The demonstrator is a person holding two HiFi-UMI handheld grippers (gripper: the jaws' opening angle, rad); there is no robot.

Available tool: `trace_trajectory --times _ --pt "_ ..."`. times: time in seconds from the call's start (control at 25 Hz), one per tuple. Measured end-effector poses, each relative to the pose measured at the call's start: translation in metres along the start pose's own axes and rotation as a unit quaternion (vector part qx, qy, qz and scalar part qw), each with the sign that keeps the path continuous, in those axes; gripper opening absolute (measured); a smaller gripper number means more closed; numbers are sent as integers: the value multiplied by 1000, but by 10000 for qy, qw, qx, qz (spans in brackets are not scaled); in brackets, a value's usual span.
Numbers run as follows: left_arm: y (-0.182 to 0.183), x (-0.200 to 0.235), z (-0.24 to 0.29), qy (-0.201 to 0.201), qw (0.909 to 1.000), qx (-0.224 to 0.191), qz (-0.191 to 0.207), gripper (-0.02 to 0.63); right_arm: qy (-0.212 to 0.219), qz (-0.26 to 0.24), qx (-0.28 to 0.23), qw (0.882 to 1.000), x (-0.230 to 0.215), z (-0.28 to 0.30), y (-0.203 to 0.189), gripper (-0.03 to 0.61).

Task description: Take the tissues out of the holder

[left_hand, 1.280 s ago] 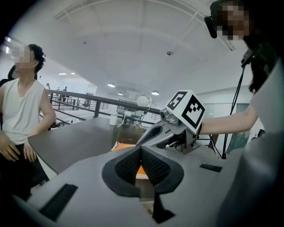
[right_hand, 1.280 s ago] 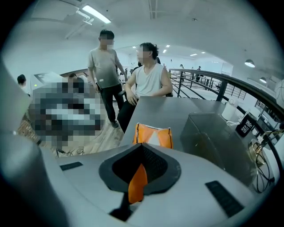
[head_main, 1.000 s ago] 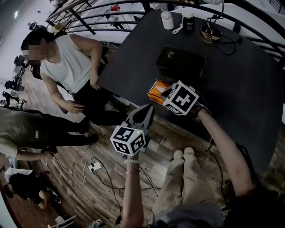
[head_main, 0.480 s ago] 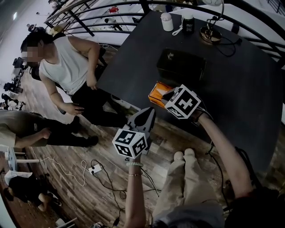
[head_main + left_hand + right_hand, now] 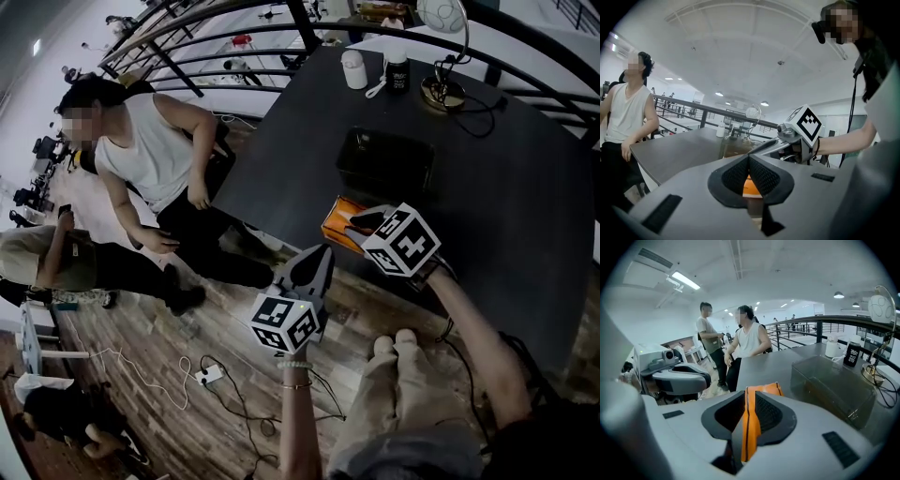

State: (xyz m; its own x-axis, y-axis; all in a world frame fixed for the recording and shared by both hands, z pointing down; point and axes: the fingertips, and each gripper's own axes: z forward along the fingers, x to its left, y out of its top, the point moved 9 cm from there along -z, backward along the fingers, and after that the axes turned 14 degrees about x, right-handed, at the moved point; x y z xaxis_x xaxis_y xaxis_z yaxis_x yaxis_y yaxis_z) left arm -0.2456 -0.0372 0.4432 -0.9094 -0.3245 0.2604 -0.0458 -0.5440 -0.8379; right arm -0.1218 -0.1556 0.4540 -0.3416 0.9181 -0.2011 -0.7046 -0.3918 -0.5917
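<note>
**At near-left table edge: right gripper pinches orange tissue pack, holder just beyond**

At the near-left edge of the dark table (image 5: pixel 506 187), the right gripper (image 5: pixel 361 223) is clamped on an orange tissue pack (image 5: pixel 337 216). Right gripper view: both pads press on the pack's flanks, and the pack stands on edge btwn them w/ a dark line running along it. The pack is outside the holder (image 5: pixel 384 161), a dark see-through box just beyond it, farther in on the table. Can't tell whether the pack touches the tabletop.

The left gripper (image 5: pixel 322 253) is off the table, over the wood-plank floor (image 5: pixel 169 375), near and left of the pack, tips aimed toward it. Its jaws are pressed together at the tips w/ nothing btwn them. The orange in the gap lower down in the left gripper view is the pack seen beyond.

At the far end of the table stand a white bottle (image 5: pixel 353 68), a dark cup (image 5: pixel 398 70) and a desk lamp (image 5: pixel 441 28) w/ a round shade. A cable trails from the lamp base.

Left of the table, a person in a white sleeveless top (image 5: pixel 141 150) stands close to its edge. A white power strip (image 5: pixel 208 375) w/ cords lies on the floor near-left.
</note>
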Motion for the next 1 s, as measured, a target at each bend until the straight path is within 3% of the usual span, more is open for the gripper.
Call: trace_trajectory --times 0.24,0.36,0.64,1.0 --pt "21 -4 -6 32 9995 -261 169 8 399 236 -737 9962 4 -26 8 62" --pt "33 -8 -14 63 9988 -407 246 8 332 138 -1024 9941 12 -42 13 25" --pt "57 -25 -24 -57 9962 -613 611 8 259 50 -1963 9802 31 -79 20 14" --pt "71 -51 -27 -234 9917 -749 1018 8 92 -224 -2545 9668 39 -110 19 12"
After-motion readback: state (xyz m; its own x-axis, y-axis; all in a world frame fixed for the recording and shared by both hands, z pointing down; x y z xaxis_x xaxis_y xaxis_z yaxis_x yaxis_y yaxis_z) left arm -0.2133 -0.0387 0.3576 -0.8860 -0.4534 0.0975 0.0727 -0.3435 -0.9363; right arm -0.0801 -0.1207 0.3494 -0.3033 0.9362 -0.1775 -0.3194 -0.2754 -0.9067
